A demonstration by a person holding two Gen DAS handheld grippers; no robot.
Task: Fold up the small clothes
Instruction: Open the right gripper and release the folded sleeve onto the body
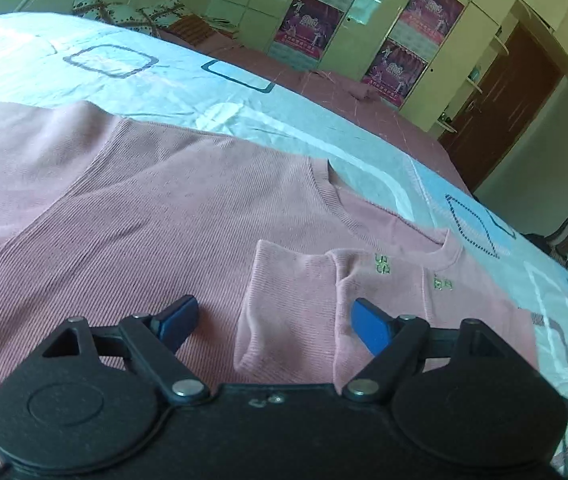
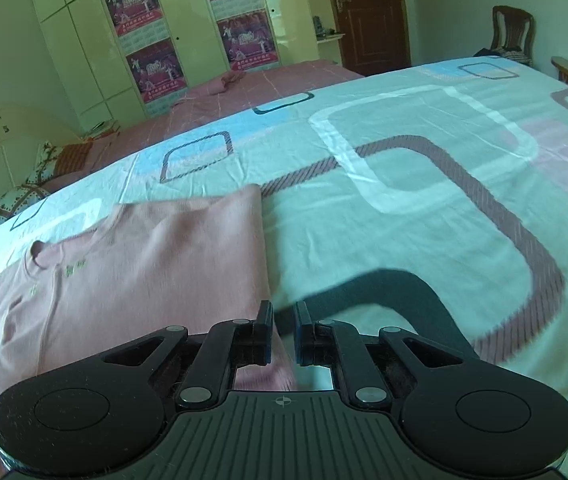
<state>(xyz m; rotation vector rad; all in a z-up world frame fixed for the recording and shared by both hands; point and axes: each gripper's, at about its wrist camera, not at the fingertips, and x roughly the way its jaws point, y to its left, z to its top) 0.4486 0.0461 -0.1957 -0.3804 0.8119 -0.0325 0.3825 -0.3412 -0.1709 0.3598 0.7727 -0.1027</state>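
A pink ribbed sweater (image 1: 143,220) lies flat on the bed, its round neckline facing away. One sleeve (image 1: 296,304) is folded in over the body, beside small green embroidery. My left gripper (image 1: 273,320) is open wide and empty, hovering just over that folded sleeve. In the right wrist view the sweater's folded side (image 2: 155,256) lies left of centre with a straight edge. My right gripper (image 2: 284,330) is nearly closed with a narrow gap, empty, right at the sweater's near right edge.
The bed sheet (image 2: 404,184) is pale blue with rounded-square patterns. A second bed with a pink cover (image 2: 243,92) stands beyond. Wardrobes with posters (image 2: 143,32) line the far wall. A brown door (image 2: 368,12) and a wooden chair (image 2: 512,32) stand at the right.
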